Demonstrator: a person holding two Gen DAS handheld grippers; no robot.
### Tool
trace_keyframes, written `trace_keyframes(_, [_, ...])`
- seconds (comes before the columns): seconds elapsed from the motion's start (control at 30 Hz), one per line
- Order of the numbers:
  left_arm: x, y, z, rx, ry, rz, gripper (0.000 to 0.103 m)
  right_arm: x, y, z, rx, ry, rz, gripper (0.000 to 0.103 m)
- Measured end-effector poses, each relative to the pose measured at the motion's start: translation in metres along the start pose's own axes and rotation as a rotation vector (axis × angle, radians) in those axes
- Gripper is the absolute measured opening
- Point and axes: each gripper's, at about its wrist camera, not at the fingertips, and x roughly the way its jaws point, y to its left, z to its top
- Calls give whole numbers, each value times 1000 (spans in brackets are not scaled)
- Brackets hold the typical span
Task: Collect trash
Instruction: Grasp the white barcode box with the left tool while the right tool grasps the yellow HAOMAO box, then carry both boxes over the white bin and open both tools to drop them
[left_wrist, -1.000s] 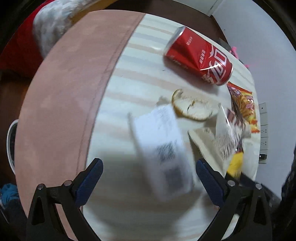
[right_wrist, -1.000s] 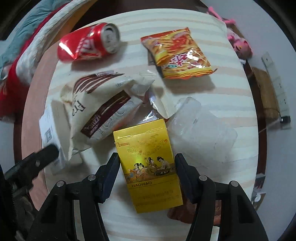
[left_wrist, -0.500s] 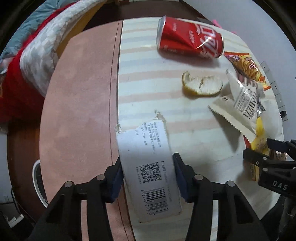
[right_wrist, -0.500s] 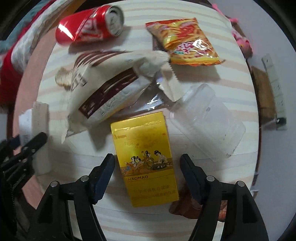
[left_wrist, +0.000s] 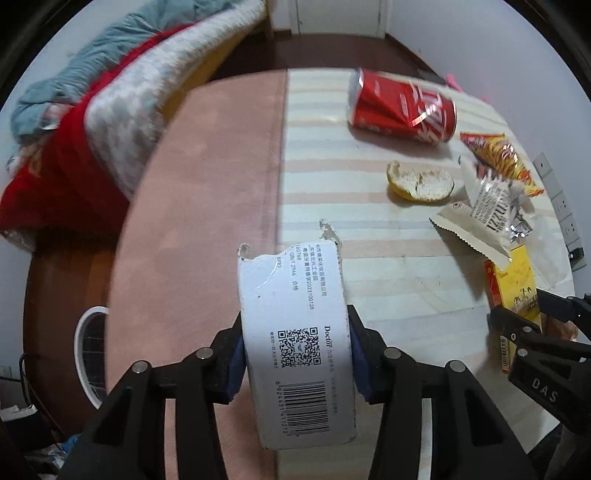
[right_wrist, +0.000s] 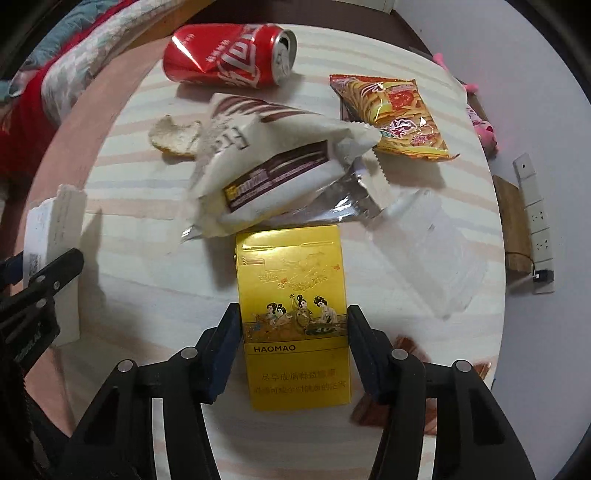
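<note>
Trash lies scattered over your striped tabletop (right_wrist: 155, 266), beside a pink cloth (left_wrist: 207, 206) that covers its left part. At the far side a dented red can (right_wrist: 229, 55) rests on its side, with an orange snack bag (right_wrist: 391, 118) to its right. A piece of peel (right_wrist: 173, 138) sits near the can, just beside a white wrapper (right_wrist: 273, 166) whose silver lining shows. A clear plastic tray (right_wrist: 428, 251) lies to the right of the wrapper. Beyond the tabletop you can see a bed with red and grey bedding (left_wrist: 92, 122), a dark wooden floor and a white wall with a power strip (right_wrist: 535, 229).

Your left gripper (left_wrist: 295, 354) points forward and level over the seam where cloth meets stripes. It is pinching a white box (left_wrist: 295, 332) by its long sides, with the barcode end toward the camera and the torn end away. Whether the box is off the surface, you cannot tell from this view.

Your right gripper (right_wrist: 295, 347) points down at the middle of the tabletop. Its blue pads (right_wrist: 225, 350) press against both sides of a yellow pack (right_wrist: 291, 295), which lies flat with its far end touching the wrapper. In the left view, that gripper (left_wrist: 524, 325) sits at the right edge, on the same pack (left_wrist: 513, 280).
</note>
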Motion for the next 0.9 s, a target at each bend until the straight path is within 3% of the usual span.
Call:
trace_keyframes(0.17, [-51, 26, -20, -39, -104, 38, 43, -37, 22, -22, 32, -85, 51, 58])
trace_keyframes(0.5, [-136, 140, -31, -165, -277, 58, 43, -102, 95, 2, 3, -219, 229, 58])
trace_keyframes(0.7, [-163, 218, -42, -253, -318, 96, 43, -140, 186, 17, -121, -255, 347, 58])
trace_keyframes(0.9, [-139, 321, -64, -400, -242, 119, 43, -139, 302, 23, -271, -220, 442, 58])
